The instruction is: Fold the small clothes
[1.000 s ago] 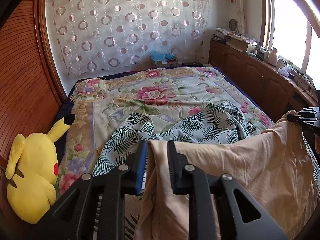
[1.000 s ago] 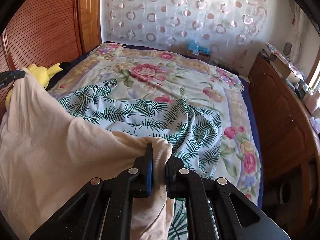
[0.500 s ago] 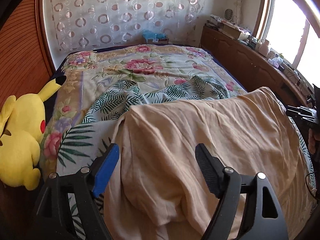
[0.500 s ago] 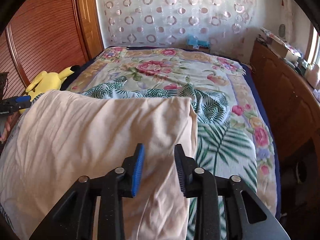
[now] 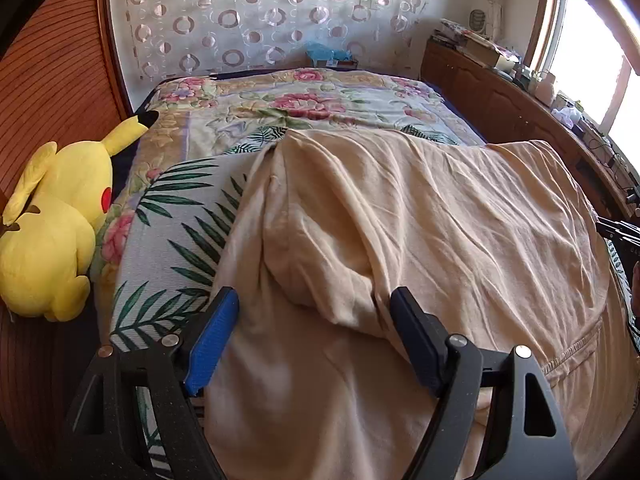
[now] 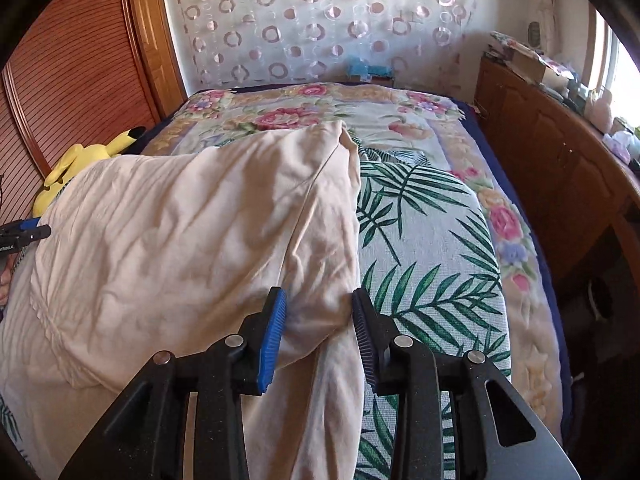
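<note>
Left wrist: one peach garment [image 5: 420, 216], two grippers, left gripper [image 5: 316, 340] and right gripper [image 6: 318, 332], both spread apart.

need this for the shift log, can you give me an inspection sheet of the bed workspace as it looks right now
surface: bed quilt with flower and palm-leaf print, rumpled.
job's things: peach garment lying spread on the quilt, creased, one fold bunched near the left gripper.
clutter: yellow plush toy at the bed's left edge.
grippers: left gripper open, straddling a fold; right gripper open over the garment's edge.
cables: thin wires on the window-side ledge.
surroundings: circle-print curtain, wooden cabinets, slatted wood door.
</note>
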{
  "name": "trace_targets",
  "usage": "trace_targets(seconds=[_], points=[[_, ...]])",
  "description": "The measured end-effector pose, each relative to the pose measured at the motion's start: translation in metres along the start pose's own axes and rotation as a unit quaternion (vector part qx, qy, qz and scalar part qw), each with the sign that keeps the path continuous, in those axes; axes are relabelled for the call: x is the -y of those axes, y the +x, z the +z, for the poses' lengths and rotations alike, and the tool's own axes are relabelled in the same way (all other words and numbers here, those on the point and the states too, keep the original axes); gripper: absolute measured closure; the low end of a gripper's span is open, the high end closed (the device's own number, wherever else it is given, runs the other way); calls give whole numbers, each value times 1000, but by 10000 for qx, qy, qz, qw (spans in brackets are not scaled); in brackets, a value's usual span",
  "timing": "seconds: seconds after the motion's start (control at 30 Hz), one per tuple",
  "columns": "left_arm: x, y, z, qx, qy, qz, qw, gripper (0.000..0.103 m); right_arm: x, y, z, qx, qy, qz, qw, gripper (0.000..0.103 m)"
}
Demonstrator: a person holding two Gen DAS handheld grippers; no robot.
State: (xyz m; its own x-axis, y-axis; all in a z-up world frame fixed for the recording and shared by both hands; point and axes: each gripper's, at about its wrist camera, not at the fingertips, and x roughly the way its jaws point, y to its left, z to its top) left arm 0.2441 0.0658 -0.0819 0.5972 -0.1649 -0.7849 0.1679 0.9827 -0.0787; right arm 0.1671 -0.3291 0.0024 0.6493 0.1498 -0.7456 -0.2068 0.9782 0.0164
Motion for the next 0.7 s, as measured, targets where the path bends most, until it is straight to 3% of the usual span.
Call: trace_targets(seconds=[0.07, 0.1, 0.13, 0.23, 0.33, 0.67, 0.7], points=[[0, -5, -2, 110, 19, 49, 9999, 24, -1, 2, 1, -39, -101, 39, 9999, 68], [0, -8, -3, 167, 30, 37, 9998, 28, -4, 2, 1, -61, -167, 80, 9998, 78], [-1, -10, -4, 184, 24, 9, 9998, 35, -5, 3, 2, -84, -231, 132, 9996, 89], [-2, -12, -8, 155, -49, -49, 9999, 55, -11, 1, 2, -52, -410, 293, 9987, 99], [-3, -10, -11, 103, -79, -193, 9997, 65, -13, -5, 5, 100, -387, 466, 9981, 100], [8, 2, -3, 36, 57, -277, 9996, 67, 0, -22, 5, 361, -88, 655, 9972, 100], [9, 2, -3, 38, 88, -284, 9996, 78, 1, -21, 4, 372, -70, 640, 9972, 100]])
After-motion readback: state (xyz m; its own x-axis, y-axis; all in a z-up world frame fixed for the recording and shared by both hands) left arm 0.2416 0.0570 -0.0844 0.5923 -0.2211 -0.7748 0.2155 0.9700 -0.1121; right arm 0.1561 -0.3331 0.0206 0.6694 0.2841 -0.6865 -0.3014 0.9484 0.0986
